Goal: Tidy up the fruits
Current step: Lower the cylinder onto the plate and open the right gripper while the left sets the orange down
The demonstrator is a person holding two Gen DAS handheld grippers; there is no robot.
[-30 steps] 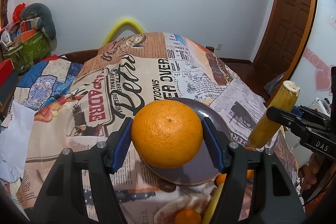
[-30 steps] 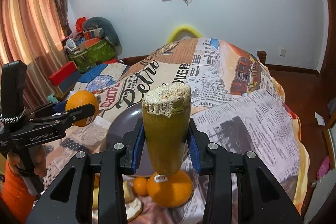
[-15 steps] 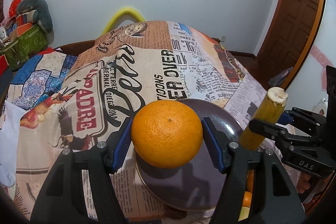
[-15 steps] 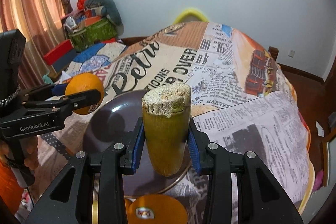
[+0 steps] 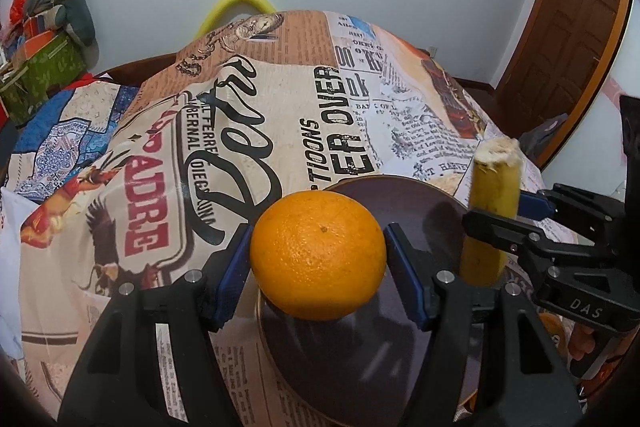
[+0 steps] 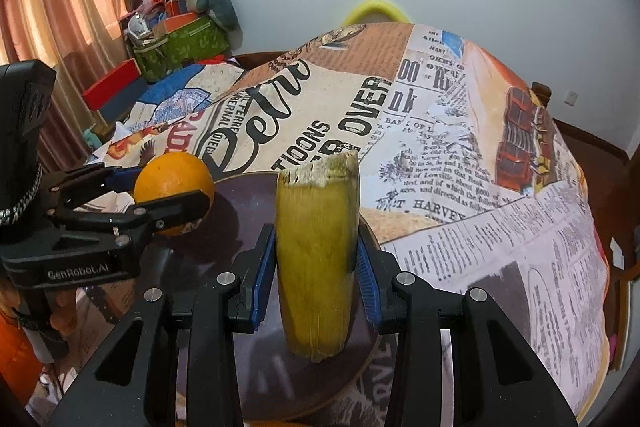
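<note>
Round orange fruit (image 5: pixel 318 255) sat clamped between blue pads of left gripper (image 5: pixel 318 267), frame centre, held above near rim of dark round plate (image 5: pixel 404 195), likely for drop-off there. Yellow-green banana-like piece with torn top (image 6: pixel 318 259) stood upright, squeezed by right gripper (image 6: pixel 316 279) over same plate. Both grippers tilted downward, side by side, above newspaper-print tablecloth (image 5: pixel 280 99).

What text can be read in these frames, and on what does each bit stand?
"GenRobot.AI": side of the left gripper.
"DAS": side of the right gripper.
"OVER", "HARVEY": tablecloth, large newspaper print.
Fine newspaper columns on the cloth: too small to read.
Sticker on the orange: mostly hidden, unreadable.
</note>
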